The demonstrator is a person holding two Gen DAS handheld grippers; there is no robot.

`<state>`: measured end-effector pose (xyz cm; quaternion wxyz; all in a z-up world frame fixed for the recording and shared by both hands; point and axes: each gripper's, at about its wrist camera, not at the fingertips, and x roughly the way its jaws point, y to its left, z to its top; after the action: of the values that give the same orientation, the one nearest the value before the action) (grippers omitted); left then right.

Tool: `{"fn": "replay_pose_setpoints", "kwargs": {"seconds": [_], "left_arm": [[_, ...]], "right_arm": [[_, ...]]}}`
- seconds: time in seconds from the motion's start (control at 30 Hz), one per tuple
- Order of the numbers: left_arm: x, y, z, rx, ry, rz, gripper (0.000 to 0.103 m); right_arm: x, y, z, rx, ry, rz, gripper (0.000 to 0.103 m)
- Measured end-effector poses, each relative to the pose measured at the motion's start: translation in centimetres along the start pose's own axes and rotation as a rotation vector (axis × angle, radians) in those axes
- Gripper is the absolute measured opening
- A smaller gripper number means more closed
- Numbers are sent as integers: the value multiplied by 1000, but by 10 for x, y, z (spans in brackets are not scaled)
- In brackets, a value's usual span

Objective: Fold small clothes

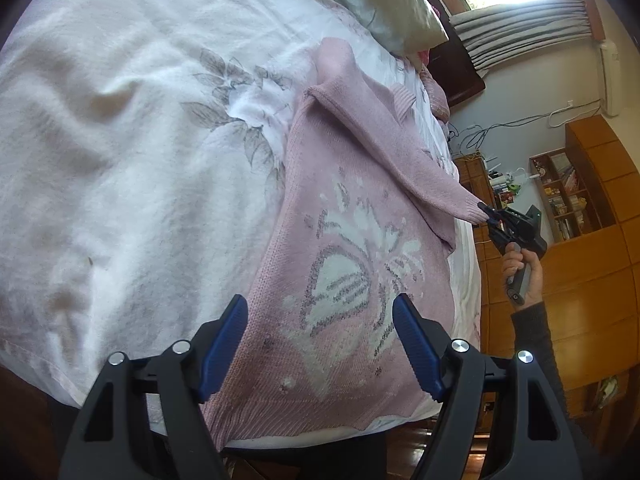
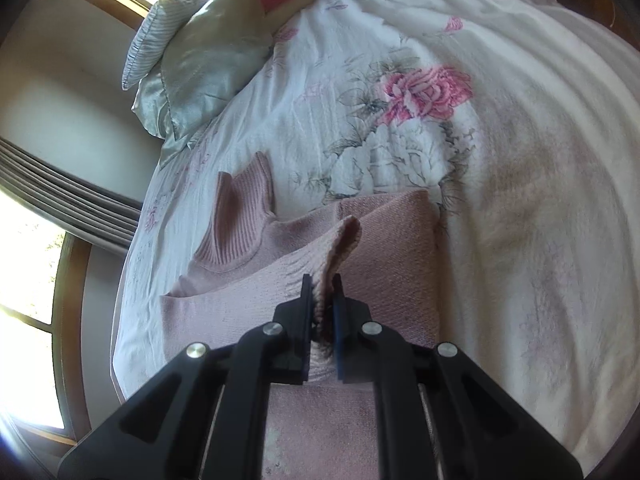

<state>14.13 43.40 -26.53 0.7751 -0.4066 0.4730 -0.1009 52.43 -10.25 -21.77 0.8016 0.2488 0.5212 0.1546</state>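
A small pink knitted sweater (image 1: 352, 208) with a white bell-and-bow pattern lies flat on the bed, hem toward me in the left wrist view. My left gripper (image 1: 320, 320) hovers open over its lower part, nothing between the blue pads. My right gripper (image 1: 490, 214), held in a person's hand (image 1: 524, 268), is shut on the ribbed sleeve cuff (image 1: 472, 210) and holds the sleeve stretched out past the sweater's right side. In the right wrist view the right gripper (image 2: 322, 296) pinches that cuff (image 2: 340, 248), with the ribbed collar (image 2: 240, 216) lying to the left.
A white floral bedspread (image 1: 140, 160) covers the bed. Pillows (image 2: 200, 56) are piled at the head of the bed near a window and grey curtains (image 1: 520, 28). Wooden cabinets and shelves (image 1: 580, 208) stand beyond the bed's right edge.
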Motion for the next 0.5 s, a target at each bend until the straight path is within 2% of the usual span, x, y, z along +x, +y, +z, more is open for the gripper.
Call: {"fn": "replay_pose_setpoints", "kwargs": {"seconds": [0.1,0.2,0.23,0.3,0.4,0.5], "left_arm": [[8,-6,4,18,16,0,75],[14,-21,18,59,38,-15,75],[14,-27,26,82,37,-19,75],[14,-43,48,143,17,-11,75],[20,-63,86,198,-9,-4,75],[34,-78,118,209,-17,-18,75]], "right_arm": [[11,-15,-4,28,21,-22,7],[19,-32,-6,76,52,-54,22],[13,-38,-5,101,24,-54,27],[1,-48,-4,130,-23,-40,28],[2,-53,-12,120,13,-7,28],[14,-53,-25,98,61,-15,36]]}}
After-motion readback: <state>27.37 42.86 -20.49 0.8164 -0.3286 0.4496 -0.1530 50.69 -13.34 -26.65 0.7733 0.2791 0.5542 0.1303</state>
